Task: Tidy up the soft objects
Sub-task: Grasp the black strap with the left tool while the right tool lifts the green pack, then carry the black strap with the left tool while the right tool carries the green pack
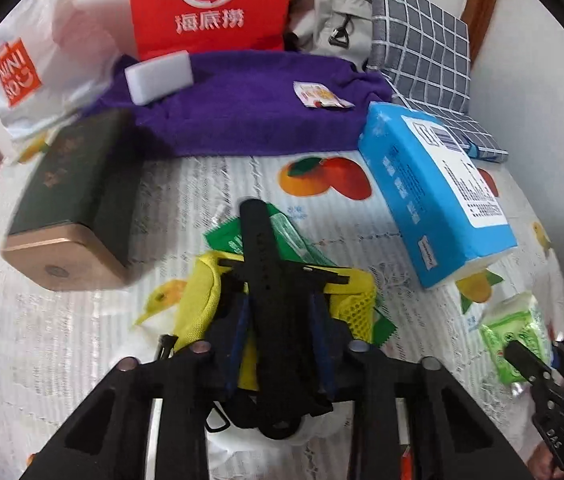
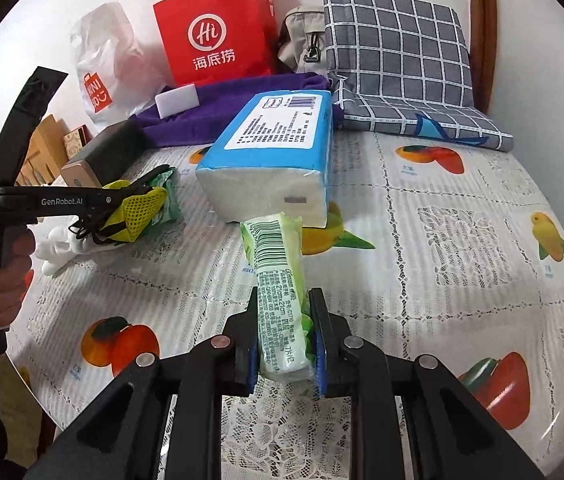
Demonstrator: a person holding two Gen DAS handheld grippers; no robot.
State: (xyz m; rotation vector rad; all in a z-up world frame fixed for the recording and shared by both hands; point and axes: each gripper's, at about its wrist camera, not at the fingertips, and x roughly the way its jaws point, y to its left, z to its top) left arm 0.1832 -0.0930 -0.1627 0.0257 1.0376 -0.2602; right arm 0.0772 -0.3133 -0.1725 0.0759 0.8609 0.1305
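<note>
My right gripper [image 2: 284,300] is shut on a green tissue packet [image 2: 278,280] and holds it above the table, its far end close to the blue tissue pack [image 2: 270,152]. My left gripper [image 1: 282,276] is shut on a yellow mesh pouch [image 1: 354,304] with a black strap [image 1: 260,256] lying over it. In the right wrist view the left gripper [image 2: 138,196] holds the yellow pouch [image 2: 138,212] low over a white cloth [image 2: 62,248] and a green packet [image 2: 170,196]. The right gripper with its green packet shows in the left wrist view [image 1: 518,348].
A purple towel [image 1: 242,108] with a white sponge [image 1: 160,76] and a small sachet [image 1: 320,96] lies at the back. A dark green box [image 1: 70,196], red paper bag [image 1: 210,8], white plastic bag [image 1: 30,68], beige bag [image 1: 334,20] and grey checked cushion [image 2: 398,60] surround it.
</note>
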